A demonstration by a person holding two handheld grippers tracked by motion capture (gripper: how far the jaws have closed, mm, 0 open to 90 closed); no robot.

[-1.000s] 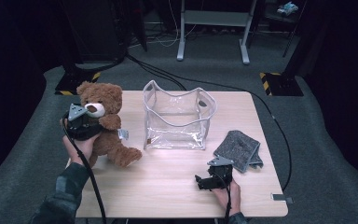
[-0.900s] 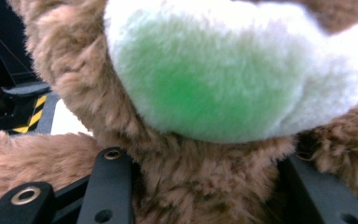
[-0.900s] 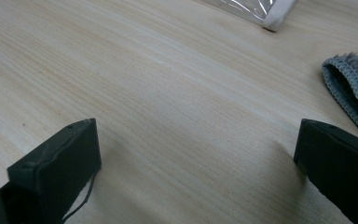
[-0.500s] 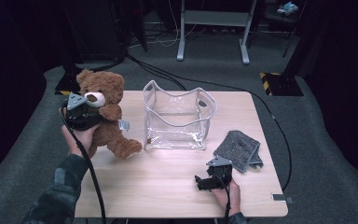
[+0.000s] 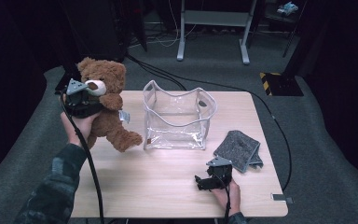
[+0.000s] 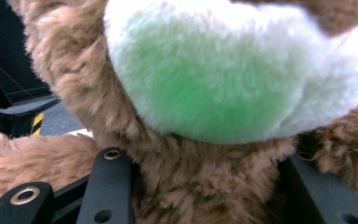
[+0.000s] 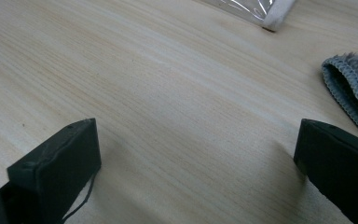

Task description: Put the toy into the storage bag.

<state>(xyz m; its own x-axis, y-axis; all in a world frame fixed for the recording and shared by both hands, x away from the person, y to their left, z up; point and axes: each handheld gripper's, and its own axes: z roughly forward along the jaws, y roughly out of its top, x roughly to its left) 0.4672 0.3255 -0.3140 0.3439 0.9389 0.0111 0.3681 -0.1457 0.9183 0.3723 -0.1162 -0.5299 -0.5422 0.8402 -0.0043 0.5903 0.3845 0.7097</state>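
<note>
A brown teddy bear (image 5: 106,109) with a white muzzle hangs above the table's left edge, its feet just off the wood. My left gripper (image 5: 85,105) is shut on the teddy bear's body below the head; in the left gripper view brown fur (image 6: 205,186) is packed between the black jaws and the white muzzle (image 6: 214,79) looms above. A clear plastic bag (image 5: 178,114) with white trim stands open at the table's middle. My right gripper (image 5: 205,181) rests low over the front right of the table, open, with bare wood (image 7: 186,121) between its jaws.
A folded grey cloth (image 5: 239,150) lies right of the bag, its hem (image 7: 349,88) close to my right gripper. The bag's corner (image 7: 272,16) lies ahead of that gripper. Cables (image 5: 279,126) run off the table's right side. Dark floor surrounds the wooden table (image 5: 149,182).
My left gripper has lifted the teddy bear up and toward the far left; its legs have come off the table. The right gripper has stayed put.
</note>
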